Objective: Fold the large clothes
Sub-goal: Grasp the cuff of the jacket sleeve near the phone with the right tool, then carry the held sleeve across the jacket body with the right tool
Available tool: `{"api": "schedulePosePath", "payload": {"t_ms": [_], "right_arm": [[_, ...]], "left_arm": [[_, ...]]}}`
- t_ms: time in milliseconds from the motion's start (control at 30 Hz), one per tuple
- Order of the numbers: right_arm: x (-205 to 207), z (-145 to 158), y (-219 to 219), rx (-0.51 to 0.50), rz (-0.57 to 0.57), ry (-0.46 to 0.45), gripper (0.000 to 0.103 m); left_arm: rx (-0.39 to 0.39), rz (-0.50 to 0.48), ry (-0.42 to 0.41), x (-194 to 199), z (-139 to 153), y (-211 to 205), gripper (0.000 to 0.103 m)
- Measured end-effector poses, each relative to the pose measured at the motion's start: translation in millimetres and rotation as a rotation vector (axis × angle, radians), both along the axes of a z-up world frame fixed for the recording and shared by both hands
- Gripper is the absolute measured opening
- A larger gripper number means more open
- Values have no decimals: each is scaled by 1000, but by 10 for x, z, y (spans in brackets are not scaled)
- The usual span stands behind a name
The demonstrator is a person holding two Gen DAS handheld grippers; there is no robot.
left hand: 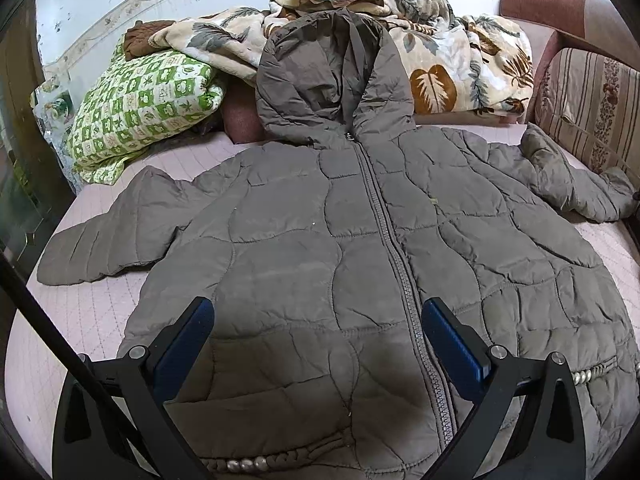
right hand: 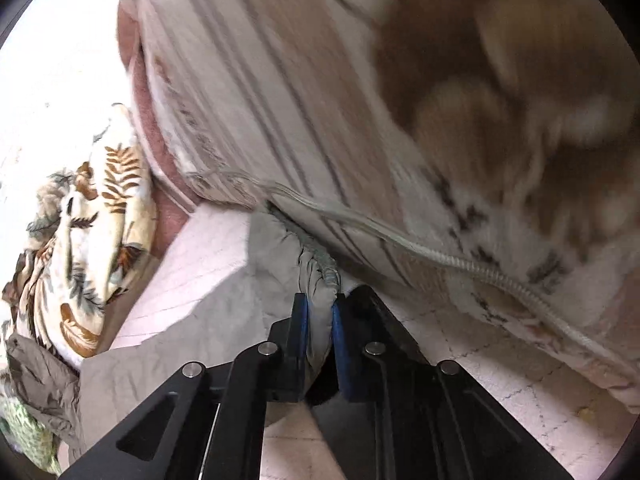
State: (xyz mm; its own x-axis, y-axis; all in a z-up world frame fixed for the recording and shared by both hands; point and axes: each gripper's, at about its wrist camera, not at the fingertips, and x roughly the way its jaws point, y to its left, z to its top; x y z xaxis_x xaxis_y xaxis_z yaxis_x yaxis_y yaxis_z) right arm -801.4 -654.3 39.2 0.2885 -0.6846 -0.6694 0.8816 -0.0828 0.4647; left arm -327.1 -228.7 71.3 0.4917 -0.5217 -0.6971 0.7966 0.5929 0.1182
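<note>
Left wrist view: the jacket (left hand: 360,240) was found spread flat on the bed (left hand: 80,320), the left gripper (left hand: 318,344) released above its hem. At the bed's right edge, the right gripper (right hand: 320,320) was clenched on the sleeve cuff (right hand: 316,276); slippage of so thin a pinch was judged likely.

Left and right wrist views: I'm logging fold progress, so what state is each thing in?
Jacket: spread flat, zipped, unfolded.
Hood: propped against the blanket.
Sleeve cuff: pinched in the right tool.
Left tool: open over the jacket.
</note>
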Motion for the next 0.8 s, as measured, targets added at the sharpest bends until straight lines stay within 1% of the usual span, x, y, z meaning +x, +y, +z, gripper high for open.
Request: {"api": "schedulePosePath", "payload": {"t_ms": [33, 133, 267, 300, 400, 533, 600, 733, 800], "right_arm": [[19, 58, 20, -13, 7, 4, 12], [112, 365, 118, -67, 49, 21, 12], [261, 732, 231, -112, 102, 39, 11], [319, 864, 279, -128, 117, 42, 11], [516, 1128, 393, -162, 162, 45, 11], [957, 1509, 656, -215, 254, 65, 11], [1163, 1636, 801, -241, 297, 69, 11], [1736, 1968, 1216, -310, 410, 47, 11], [2031, 2071, 1424, -338, 464, 37, 11]], "left_arm": [[-4, 3, -2, 4, 10, 9, 103], [-14, 11, -4, 8, 42, 38, 103], [-32, 23, -13, 16, 101, 98, 103], [-39, 27, -14, 22, 121, 121, 103], [-57, 37, -16, 40, 181, 187, 103], [-78, 55, -25, 100, 250, 308, 103], [-87, 67, -22, 144, 275, 375, 103], [-116, 94, -20, 240, 352, 541, 103], [-131, 110, -21, 293, 389, 627, 103]]}}
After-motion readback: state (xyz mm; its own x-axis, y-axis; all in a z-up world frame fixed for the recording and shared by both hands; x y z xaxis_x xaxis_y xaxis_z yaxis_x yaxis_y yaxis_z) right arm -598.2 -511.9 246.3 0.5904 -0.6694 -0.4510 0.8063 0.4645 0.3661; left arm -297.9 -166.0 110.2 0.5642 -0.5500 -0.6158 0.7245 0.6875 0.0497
